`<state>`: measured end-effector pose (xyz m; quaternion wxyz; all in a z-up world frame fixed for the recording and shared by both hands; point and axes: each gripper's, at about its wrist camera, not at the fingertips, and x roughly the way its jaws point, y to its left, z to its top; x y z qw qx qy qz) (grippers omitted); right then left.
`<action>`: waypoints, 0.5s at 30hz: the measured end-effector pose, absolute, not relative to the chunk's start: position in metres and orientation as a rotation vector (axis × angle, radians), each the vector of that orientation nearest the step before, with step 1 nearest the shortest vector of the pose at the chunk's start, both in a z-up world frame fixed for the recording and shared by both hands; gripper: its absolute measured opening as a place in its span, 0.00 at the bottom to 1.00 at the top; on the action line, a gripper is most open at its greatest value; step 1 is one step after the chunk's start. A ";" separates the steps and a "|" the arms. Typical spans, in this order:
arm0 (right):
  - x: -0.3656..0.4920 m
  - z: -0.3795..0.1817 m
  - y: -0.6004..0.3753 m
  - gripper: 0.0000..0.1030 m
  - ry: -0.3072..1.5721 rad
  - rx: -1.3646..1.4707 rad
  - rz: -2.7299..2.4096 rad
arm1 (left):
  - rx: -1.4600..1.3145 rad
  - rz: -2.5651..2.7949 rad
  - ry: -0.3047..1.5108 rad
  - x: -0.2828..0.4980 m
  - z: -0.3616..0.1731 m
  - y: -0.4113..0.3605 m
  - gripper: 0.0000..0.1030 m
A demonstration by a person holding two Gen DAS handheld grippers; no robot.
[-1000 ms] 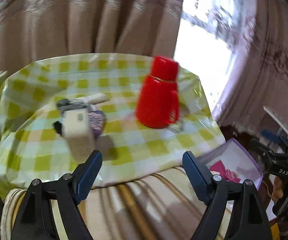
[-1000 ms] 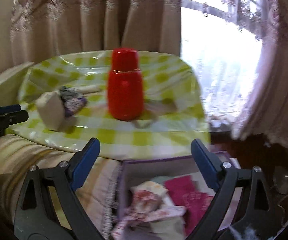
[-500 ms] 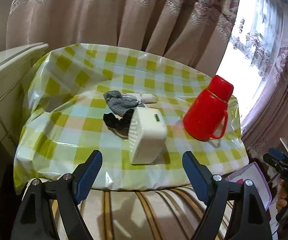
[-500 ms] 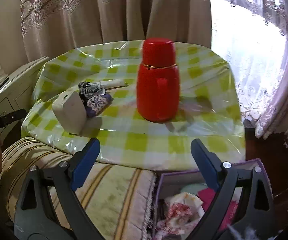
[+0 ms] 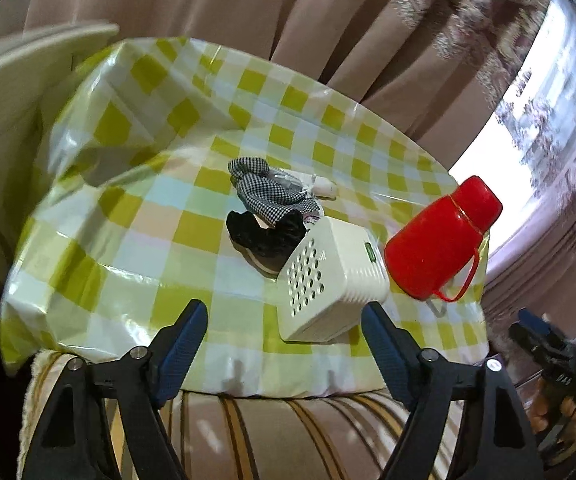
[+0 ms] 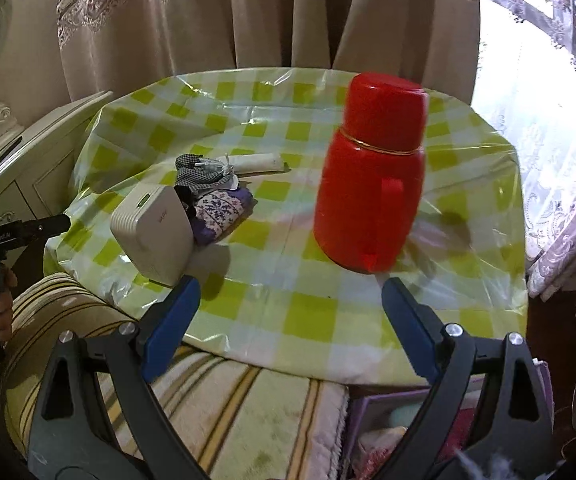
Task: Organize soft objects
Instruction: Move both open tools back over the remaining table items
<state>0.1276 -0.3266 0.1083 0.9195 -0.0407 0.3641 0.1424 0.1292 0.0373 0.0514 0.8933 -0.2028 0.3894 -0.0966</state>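
A small heap of soft things lies mid-table: a black-and-white checked cloth (image 5: pixel 268 188), a black scrunchie (image 5: pixel 266 232) and a purple patterned cloth (image 6: pixel 224 210). The checked cloth also shows in the right wrist view (image 6: pixel 198 174). My left gripper (image 5: pixel 286 332) is open and empty, held off the table's near edge, short of the heap. My right gripper (image 6: pixel 288 312) is open and empty, near the table's front edge in front of the red flask (image 6: pixel 371 190).
A white perforated box (image 5: pixel 327 284) stands beside the heap, and a red flask (image 5: pixel 439 240) right of it. A white tube (image 6: pixel 258 162) lies behind the cloths. A striped cushion (image 6: pixel 228 408) lies below the table edge. A purple box (image 6: pixel 379 436) with fabrics sits low right.
Both grippers have moved closer to the table and the left view has tilted. The objects on the table have not moved. Both grippers stay open.
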 end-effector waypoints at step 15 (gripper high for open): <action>0.186 0.111 -0.285 0.91 0.770 -0.088 0.365 | -0.724 -0.230 0.958 0.209 0.013 0.067 0.60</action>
